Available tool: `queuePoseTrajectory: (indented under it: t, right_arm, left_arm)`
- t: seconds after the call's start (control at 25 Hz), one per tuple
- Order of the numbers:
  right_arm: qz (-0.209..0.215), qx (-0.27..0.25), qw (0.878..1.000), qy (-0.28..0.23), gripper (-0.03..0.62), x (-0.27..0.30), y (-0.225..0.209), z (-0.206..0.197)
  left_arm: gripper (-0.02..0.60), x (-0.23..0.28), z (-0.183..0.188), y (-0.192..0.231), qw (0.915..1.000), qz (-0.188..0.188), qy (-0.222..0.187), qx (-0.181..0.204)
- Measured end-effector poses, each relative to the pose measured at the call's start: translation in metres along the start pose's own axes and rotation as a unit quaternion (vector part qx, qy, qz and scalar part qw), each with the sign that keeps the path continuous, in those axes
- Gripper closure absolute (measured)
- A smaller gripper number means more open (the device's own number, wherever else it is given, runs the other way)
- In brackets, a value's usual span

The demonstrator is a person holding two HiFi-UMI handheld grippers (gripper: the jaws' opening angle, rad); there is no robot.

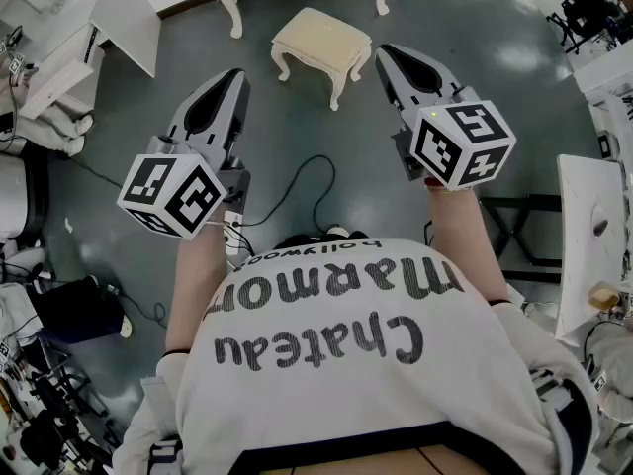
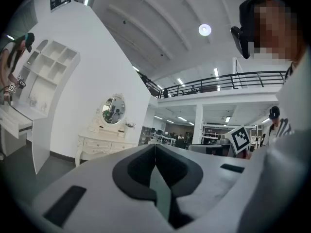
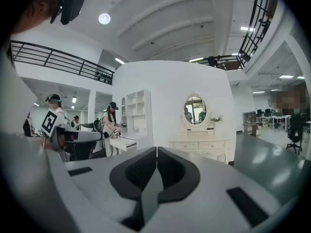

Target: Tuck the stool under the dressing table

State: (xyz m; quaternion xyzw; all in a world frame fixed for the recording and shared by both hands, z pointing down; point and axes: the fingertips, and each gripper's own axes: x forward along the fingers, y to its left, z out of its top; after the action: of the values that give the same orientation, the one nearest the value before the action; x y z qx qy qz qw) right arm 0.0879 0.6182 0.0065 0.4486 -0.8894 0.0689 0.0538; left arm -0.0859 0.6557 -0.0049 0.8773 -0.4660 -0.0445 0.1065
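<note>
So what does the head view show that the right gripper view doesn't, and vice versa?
Head view only: the cream stool on the floor and a black cable. Right gripper view only: the oval mirror, the drawers and a round ceiling lamp. Both: the right tool, shut and empty, and the dressing table, just its legs from above.

I see a glossy grey floor (image 1: 326, 137), a curved white wall (image 3: 165, 81), a white shelf unit (image 3: 137, 108), a railed balcony (image 2: 233, 79) and 1 round ceiling lamp (image 2: 204, 30).

One stool (image 1: 320, 40), two tools (image 1: 235, 77) (image 1: 389, 55)
</note>
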Motion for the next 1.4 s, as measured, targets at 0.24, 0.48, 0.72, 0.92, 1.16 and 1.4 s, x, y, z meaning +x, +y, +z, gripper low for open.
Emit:
queuePoseTrajectory:
  t: [0.24, 0.48, 0.72, 0.92, 1.16, 1.4]
  right_arm:
    - [-0.002, 0.002, 1.0, -0.003, 0.568, -0.005, -0.014, 0.001]
    - [0.009, 0.008, 1.0, 0.01, 0.568, -0.013, -0.041, -0.012]
    - [0.022, 0.076, 0.997, 0.006, 0.566, 0.0, -0.065, -0.031]
    - [0.022, 0.081, 0.996, 0.024, 0.566, 0.028, -0.079, -0.045]
    - [0.005, 0.075, 0.997, 0.034, 0.566, 0.08, -0.106, -0.041]
    - [-0.007, 0.073, 0.997, 0.029, 0.566, 0.17, -0.127, -0.018]
  left_arm:
    - [0.558, 0.01, 0.001, -0.006, 1.0, 0.001, -0.001, 0.001]
    - [0.558, 0.026, -0.009, -0.021, 0.9999, 0.01, -0.009, 0.001]
    - [0.558, 0.037, -0.039, -0.017, 0.9996, 0.014, 0.015, -0.018]
    - [0.558, 0.055, -0.046, 0.007, 0.9993, 0.018, 0.02, -0.027]
    - [0.558, 0.105, -0.04, 0.051, 0.9996, -0.004, 0.016, -0.024]
    - [0.558, 0.169, -0.012, 0.13, 0.9992, -0.029, 0.017, -0.022]
